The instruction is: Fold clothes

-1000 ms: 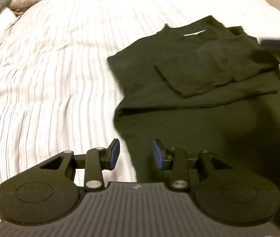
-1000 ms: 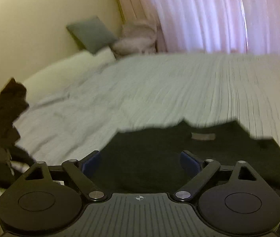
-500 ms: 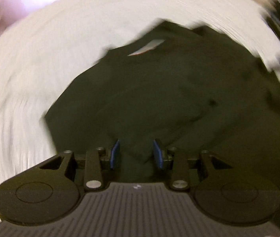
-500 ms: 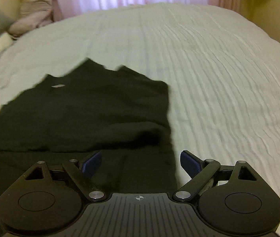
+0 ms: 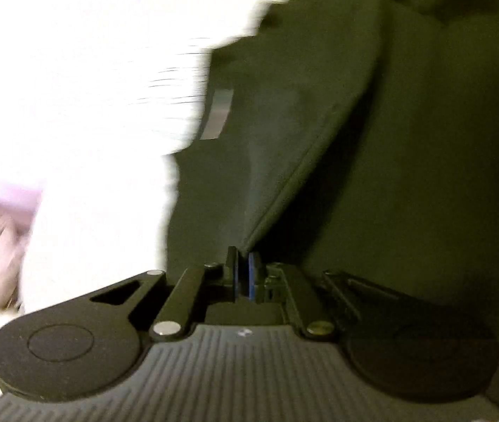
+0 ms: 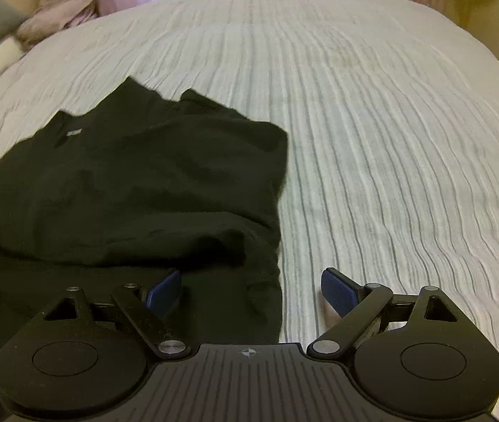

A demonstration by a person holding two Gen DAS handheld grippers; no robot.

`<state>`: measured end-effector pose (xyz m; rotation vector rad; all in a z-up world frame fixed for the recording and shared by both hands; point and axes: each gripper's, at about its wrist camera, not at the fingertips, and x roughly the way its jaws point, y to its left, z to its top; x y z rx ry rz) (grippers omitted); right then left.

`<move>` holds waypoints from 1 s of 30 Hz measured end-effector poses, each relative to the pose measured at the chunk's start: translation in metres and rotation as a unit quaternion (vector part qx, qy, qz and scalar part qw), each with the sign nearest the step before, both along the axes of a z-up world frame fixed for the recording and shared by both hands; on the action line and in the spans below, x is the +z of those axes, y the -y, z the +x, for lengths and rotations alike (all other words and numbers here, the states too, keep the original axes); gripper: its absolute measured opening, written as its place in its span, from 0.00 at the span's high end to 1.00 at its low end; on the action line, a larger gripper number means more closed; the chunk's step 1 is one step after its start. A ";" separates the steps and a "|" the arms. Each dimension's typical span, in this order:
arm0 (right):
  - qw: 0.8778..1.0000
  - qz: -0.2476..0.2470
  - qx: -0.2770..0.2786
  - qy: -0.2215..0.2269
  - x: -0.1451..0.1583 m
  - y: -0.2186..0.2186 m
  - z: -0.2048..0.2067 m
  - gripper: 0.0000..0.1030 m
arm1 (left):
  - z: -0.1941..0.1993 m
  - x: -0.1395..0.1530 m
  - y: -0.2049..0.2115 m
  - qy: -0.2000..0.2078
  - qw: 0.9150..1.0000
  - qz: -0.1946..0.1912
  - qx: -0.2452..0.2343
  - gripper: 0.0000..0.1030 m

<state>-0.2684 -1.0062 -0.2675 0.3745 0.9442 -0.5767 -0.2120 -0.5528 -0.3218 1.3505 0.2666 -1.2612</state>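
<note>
1 dark shirt point(image 6: 136, 190) lies on the bed point(image 6: 390, 140), partly folded. The left gripper point(image 5: 243, 274) pinches its edge; a thin grip could slip. The right gripper point(image 6: 251, 293), fingers apart, hovers over the shirt's hem.

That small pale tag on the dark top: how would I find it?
Start at the striped bedspread, then the black top lying on its left half. Near the top's far edge, at the neckline, sits a small pale label, the only light patch on the dark cloth.
</note>
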 end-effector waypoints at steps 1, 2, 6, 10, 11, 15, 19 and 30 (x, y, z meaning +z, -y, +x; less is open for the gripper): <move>1.000 -0.005 0.011 -0.003 -0.004 0.000 0.002 0.13 | 0.006 0.007 -0.005 -0.003 1.000 -0.004 0.015 0.97; 1.000 -0.009 0.014 -0.007 -0.007 0.003 0.002 0.13 | 0.011 0.004 -0.010 -0.008 1.000 0.007 0.021 0.97; 0.999 -0.027 -0.003 -0.025 -0.018 0.016 -0.006 0.13 | 0.014 -0.022 -0.020 -0.008 0.998 0.058 0.002 0.96; 0.998 -0.032 -0.048 -0.029 -0.012 0.019 -0.023 0.13 | 0.001 -0.042 -0.018 -0.009 0.995 0.098 -0.021 0.96; 0.998 -0.027 -0.051 -0.039 -0.014 0.017 -0.026 0.13 | -0.001 -0.045 -0.022 -0.008 0.994 0.103 -0.023 0.96; 0.998 -0.009 -0.050 -0.025 0.000 0.011 -0.024 0.13 | 0.000 -0.040 -0.032 -0.014 0.994 0.106 -0.019 0.96; 0.999 0.009 -0.043 0.017 0.023 0.005 -0.017 0.13 | 0.006 -0.028 -0.039 -0.032 0.994 0.103 0.015 0.90; 0.995 0.062 0.028 0.076 0.030 0.017 0.063 0.41 | 0.016 -0.008 -0.068 -0.110 0.983 0.071 0.128 0.88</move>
